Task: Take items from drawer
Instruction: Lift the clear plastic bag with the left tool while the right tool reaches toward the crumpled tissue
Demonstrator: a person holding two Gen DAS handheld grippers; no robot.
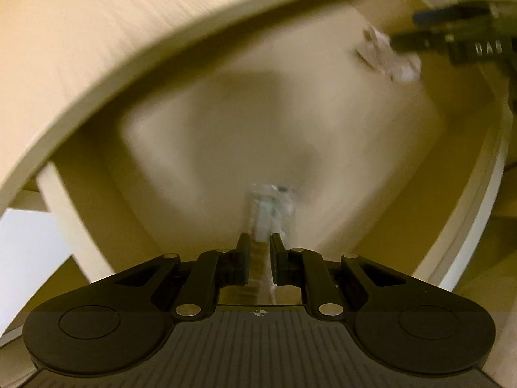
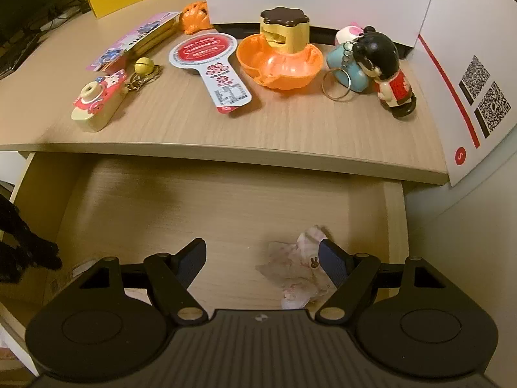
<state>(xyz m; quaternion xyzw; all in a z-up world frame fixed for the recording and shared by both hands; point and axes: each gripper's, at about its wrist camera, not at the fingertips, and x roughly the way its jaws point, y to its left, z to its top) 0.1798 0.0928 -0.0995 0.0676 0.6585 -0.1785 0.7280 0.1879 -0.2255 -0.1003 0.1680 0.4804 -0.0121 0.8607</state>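
In the left wrist view my left gripper [image 1: 260, 241] is shut on a small clear plastic packet [image 1: 271, 203] that sticks forward from the fingers, above the open drawer [image 1: 404, 161]; the picture is blurred. In the right wrist view my right gripper [image 2: 261, 249] stands open low in the drawer [image 2: 194, 200]. A crumpled pink-and-white wrapper [image 2: 297, 268] lies on the drawer floor between the fingers, close against the right finger [image 2: 332, 258]. The left wrist view shows this wrapper [image 1: 387, 58] at the tips of the right gripper [image 1: 407, 32]. The left gripper's dark body [image 2: 26, 245] shows at the left edge.
The desk top [image 2: 290, 129] overhangs the drawer's back. On it lie a toy camera [image 2: 97, 103], a keychain [image 2: 143, 71], a paddle-shaped card [image 2: 210, 68], an orange bowl toy [image 2: 281, 61] and a doll keychain [image 2: 387, 68]. White boxes [image 2: 468, 48] stand behind and at right.
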